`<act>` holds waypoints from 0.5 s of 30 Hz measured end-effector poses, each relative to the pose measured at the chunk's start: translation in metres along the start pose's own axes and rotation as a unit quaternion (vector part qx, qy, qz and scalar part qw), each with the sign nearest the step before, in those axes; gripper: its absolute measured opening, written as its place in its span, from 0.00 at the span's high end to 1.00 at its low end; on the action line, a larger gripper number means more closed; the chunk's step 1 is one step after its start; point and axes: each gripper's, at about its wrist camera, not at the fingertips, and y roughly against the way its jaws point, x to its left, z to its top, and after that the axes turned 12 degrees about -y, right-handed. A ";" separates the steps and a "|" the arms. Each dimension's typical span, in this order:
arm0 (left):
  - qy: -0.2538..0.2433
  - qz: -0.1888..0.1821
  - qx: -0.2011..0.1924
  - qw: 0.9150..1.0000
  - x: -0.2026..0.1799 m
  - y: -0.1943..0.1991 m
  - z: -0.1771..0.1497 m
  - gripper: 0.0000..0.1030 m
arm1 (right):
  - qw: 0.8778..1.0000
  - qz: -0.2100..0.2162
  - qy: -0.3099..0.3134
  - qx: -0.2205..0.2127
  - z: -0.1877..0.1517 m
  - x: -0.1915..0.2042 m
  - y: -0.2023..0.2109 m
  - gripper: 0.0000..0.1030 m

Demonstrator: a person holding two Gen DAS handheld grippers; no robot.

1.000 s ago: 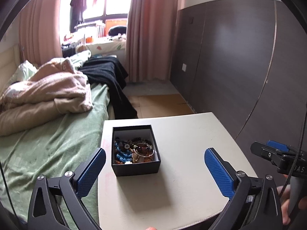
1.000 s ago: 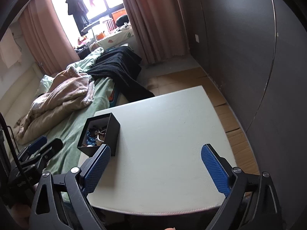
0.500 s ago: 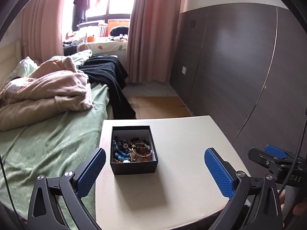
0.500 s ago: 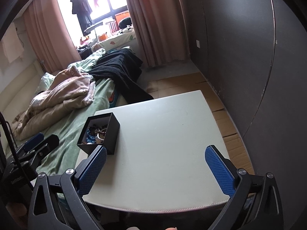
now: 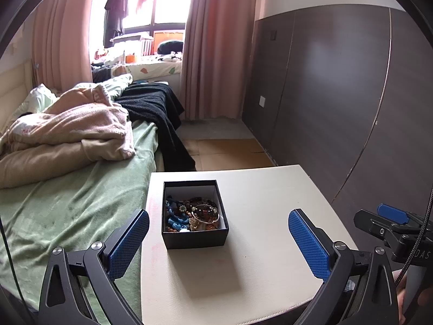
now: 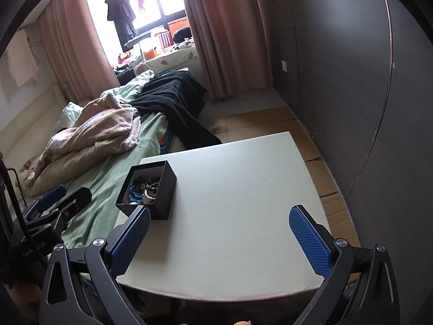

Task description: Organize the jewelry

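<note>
Now slightly wider than before, right claw, empty.

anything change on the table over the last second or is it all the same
Almost nothing changed. The right gripper spread its jaws slightly wider and is fully open with nothing between them. Nothing was grasped or released. The black box of jewelry sits where it was on the white table, and the left gripper stays open behind it.
</note>
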 end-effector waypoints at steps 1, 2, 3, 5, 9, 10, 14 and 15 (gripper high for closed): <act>0.001 -0.002 0.001 1.000 0.000 -0.001 0.000 0.01 | 1.000 0.000 -0.001 0.000 0.000 0.000 0.000 0.00; 0.002 -0.003 0.003 1.000 0.000 -0.001 -0.001 0.01 | 1.000 -0.001 -0.001 0.000 0.000 0.000 0.000 0.00; 0.002 -0.003 0.003 1.000 0.000 -0.001 -0.001 0.01 | 1.000 -0.001 -0.002 0.000 0.000 0.000 0.000 0.00; 0.000 -0.002 0.002 1.000 -0.001 -0.001 0.000 0.01 | 1.000 0.000 -0.001 0.000 0.000 0.000 0.000 0.00; 0.001 0.000 -0.001 1.000 -0.001 0.001 0.000 0.01 | 1.000 0.002 -0.002 -0.002 0.000 0.001 0.001 0.00; 0.001 0.001 -0.004 1.000 -0.001 0.002 0.001 0.01 | 1.000 0.002 -0.003 -0.002 0.000 0.001 0.001 0.00; -0.001 0.004 -0.008 1.000 -0.002 0.005 0.001 0.01 | 1.000 0.004 -0.004 -0.003 0.000 0.001 0.002 0.00; 0.000 0.004 -0.009 1.000 -0.002 0.005 0.001 0.01 | 1.000 0.003 -0.004 -0.003 0.000 0.001 0.002 0.00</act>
